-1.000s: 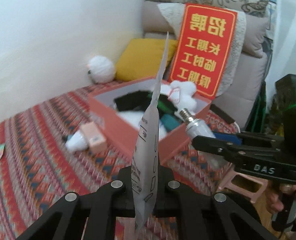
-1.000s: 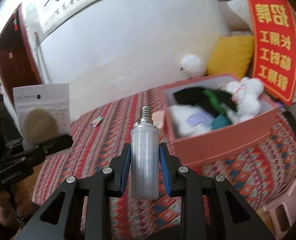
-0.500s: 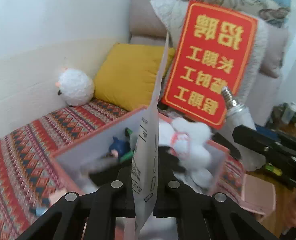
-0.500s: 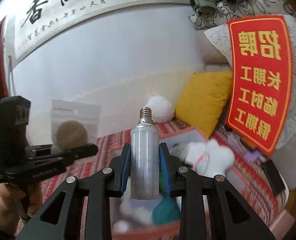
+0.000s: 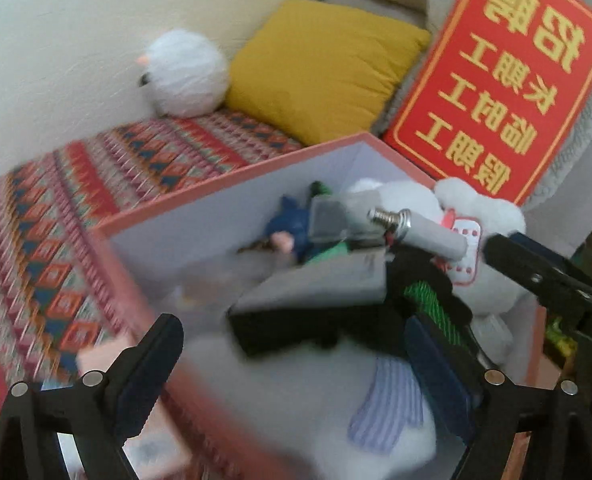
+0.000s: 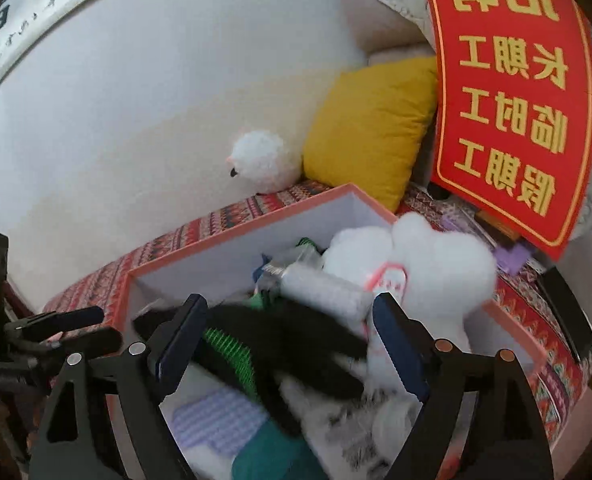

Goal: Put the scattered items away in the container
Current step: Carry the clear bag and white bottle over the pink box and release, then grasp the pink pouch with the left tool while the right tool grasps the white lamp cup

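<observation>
The salmon box (image 5: 235,184) (image 6: 255,224) with white inner walls holds soft toys, black and green items and striped cloth. My left gripper (image 5: 291,360) is open over the box's near side, with nothing between its fingers. The flat white packet (image 5: 320,284), blurred, lies tilted on the black things inside. A silver light bulb (image 5: 420,232) (image 6: 324,288) lies on its side in the box against the white plush toy (image 6: 436,264). Above it my right gripper (image 6: 289,340) stands open and empty. It also shows in the left wrist view as the right gripper (image 5: 556,288), and the left gripper (image 6: 55,328) shows in the right wrist view.
The box rests on a patterned red cover (image 5: 55,208). Behind it are a white fluffy ball toy (image 5: 187,72), a yellow cushion (image 5: 320,68) and a red sign (image 5: 504,80). A small pink box (image 5: 95,356) lies by the container's near left wall.
Both grippers moved in over the box and opened. The left let go of the packet and the right let go of the bulb; both now lie in the box.
</observation>
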The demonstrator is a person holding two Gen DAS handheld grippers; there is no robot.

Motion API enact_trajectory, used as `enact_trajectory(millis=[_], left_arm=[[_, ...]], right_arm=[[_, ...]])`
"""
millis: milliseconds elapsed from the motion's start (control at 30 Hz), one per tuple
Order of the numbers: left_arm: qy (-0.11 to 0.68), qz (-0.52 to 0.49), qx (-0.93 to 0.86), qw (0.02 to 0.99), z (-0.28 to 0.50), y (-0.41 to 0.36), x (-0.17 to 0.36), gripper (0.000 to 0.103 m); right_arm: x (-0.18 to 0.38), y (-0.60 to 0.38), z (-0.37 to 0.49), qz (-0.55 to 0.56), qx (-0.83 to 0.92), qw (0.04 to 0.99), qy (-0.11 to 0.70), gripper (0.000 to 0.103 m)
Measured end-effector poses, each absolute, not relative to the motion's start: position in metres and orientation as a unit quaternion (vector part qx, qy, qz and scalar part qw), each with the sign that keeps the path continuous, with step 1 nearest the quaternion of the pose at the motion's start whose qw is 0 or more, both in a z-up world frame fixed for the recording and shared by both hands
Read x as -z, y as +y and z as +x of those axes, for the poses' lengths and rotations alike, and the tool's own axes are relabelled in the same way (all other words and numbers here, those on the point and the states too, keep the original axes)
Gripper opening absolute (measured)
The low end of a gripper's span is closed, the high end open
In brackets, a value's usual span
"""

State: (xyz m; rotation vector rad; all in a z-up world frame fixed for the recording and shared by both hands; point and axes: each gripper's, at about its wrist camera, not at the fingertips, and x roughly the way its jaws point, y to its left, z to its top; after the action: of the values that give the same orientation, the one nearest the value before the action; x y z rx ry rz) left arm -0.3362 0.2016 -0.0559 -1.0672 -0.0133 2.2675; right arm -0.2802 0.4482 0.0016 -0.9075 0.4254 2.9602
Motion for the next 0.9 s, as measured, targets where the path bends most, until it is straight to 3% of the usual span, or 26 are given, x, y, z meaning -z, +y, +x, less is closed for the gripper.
enact_trajectory(millis=[233, 567, 900], left_arm=[[-0.052, -0.387, -0.879, 0.274, -0.277, 0.123, 0.025, 0.094], [-0.055, -0.262, -0.947, 0.176, -0.152, 0.016, -0.067, 0.097], [-0.02, -0.213, -0.976, 0.048, -0.053, -0.057, -0.074, 0.101]], right_arm=[[-0.061, 0.406, -0.203, -0.241, -0.965, -0.005, 0.105, 0.097], [-0.155, 0.314, -0.093, -0.154, -0.985, -0.049, 0.065, 0.102], [-0.144, 0.198, -0.056, -0.189, -0.971, -0.141, 0.029, 0.102]])
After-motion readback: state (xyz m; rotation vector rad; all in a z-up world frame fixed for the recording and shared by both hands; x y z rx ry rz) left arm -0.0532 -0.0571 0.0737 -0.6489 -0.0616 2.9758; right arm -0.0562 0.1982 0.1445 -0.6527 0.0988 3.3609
